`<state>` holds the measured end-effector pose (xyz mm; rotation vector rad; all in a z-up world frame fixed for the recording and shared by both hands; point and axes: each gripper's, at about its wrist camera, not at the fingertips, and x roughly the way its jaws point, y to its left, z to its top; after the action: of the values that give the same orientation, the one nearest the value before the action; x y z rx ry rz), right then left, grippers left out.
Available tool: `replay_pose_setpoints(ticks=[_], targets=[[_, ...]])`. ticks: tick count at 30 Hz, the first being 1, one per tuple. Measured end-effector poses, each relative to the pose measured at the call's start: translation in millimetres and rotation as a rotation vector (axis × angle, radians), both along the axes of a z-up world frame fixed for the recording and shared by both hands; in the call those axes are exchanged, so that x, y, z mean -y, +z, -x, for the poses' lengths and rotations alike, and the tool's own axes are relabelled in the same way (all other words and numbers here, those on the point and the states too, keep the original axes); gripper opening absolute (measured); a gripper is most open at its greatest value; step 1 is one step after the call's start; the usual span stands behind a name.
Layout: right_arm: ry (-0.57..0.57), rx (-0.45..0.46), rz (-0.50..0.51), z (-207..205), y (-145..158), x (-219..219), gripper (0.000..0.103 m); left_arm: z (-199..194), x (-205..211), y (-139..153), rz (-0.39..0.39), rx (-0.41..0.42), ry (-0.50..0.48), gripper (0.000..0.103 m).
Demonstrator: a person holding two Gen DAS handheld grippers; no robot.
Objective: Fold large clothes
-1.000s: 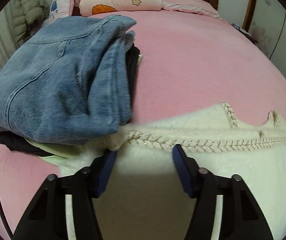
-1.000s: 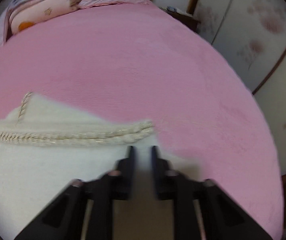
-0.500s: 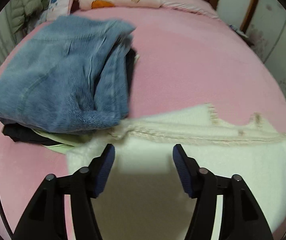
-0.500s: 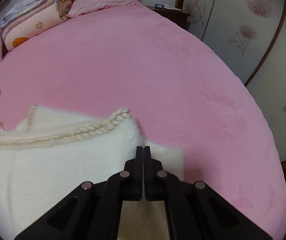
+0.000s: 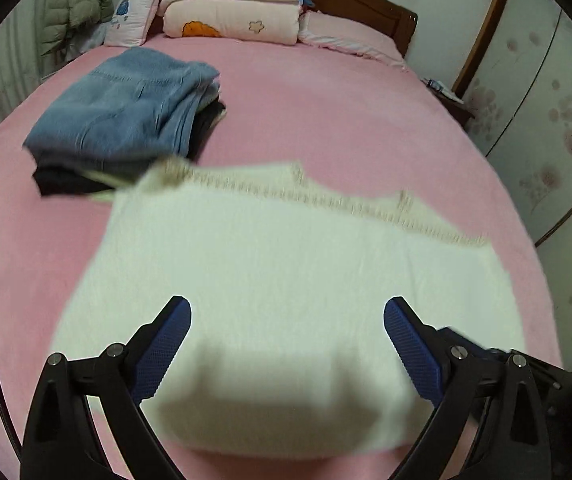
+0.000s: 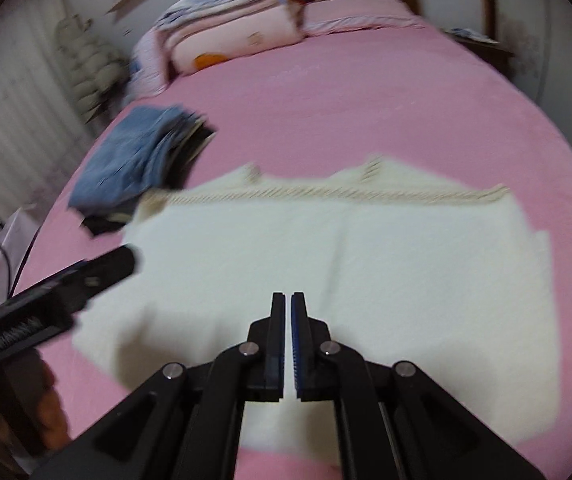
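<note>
A cream-white knit garment (image 5: 269, 264) lies folded flat on the pink bed (image 5: 326, 112), filling the middle and lower part of both wrist views. Its braided trim edge (image 6: 326, 192) runs across the far side, in the middle of the right wrist frame.

The left claw (image 5: 288, 344) sits at the bottom of its frame with its jaws spread wide; they have just been opening, and nothing is pinched between the blue pads (image 5: 161, 348), which hover above the garment's near edge. The right claw (image 6: 288, 344), at the bottom centre of its own frame, is clenched to a thin slit with no cloth in it.

In the upper left of the left wrist frame a folded pair of blue jeans (image 5: 121, 112) tops a small stack of clothes (image 5: 65, 180), just beside the garment's far left corner. Folded quilts (image 5: 233, 4) are piled by the wooden headboard (image 5: 366, 4) at the top.
</note>
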<state>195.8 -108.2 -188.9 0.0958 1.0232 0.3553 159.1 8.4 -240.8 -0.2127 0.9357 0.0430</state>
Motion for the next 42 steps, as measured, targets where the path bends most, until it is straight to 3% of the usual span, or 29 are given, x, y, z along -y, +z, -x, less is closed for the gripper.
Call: replay_pose_setpoints(ticks=[3,5,8,13,17,20,25,29,42], targets=[[0.020,-0.040,0.026,9,-26,-14,0.003,13,8,-27,-0.077,-0.027,0.004,0.096],[0.009,-0.067,0.077,6,-46,-8,0.003,15,3,-47,-0.115,-0.069,0.006,0.096],[-0.029,-0.060,0.077,7,-56,17,0.002,20,-12,-63,-0.198,-0.105,0.033,0.096],[-0.090,-0.021,0.143,17,-51,66,0.000,34,-57,-68,-0.236,-0.107,0.108,0.097],[-0.189,-0.019,0.264,23,-48,107,0.000,39,-76,-67,-0.274,-0.104,0.110,0.097],[-0.283,-0.041,0.269,27,-54,150,0.000,41,-77,-69,-0.303,-0.098,0.100,0.097],[-0.337,-0.050,0.243,31,-58,184,0.000,40,-79,-73,-0.295,-0.105,0.129,0.098],[-0.321,-0.041,0.299,26,-62,171,0.000,38,-80,-75,-0.284,-0.121,0.150,0.100],[-0.360,-0.114,0.245,20,-58,174,0.006,25,-87,-70,-0.197,-0.249,0.207,0.101]])
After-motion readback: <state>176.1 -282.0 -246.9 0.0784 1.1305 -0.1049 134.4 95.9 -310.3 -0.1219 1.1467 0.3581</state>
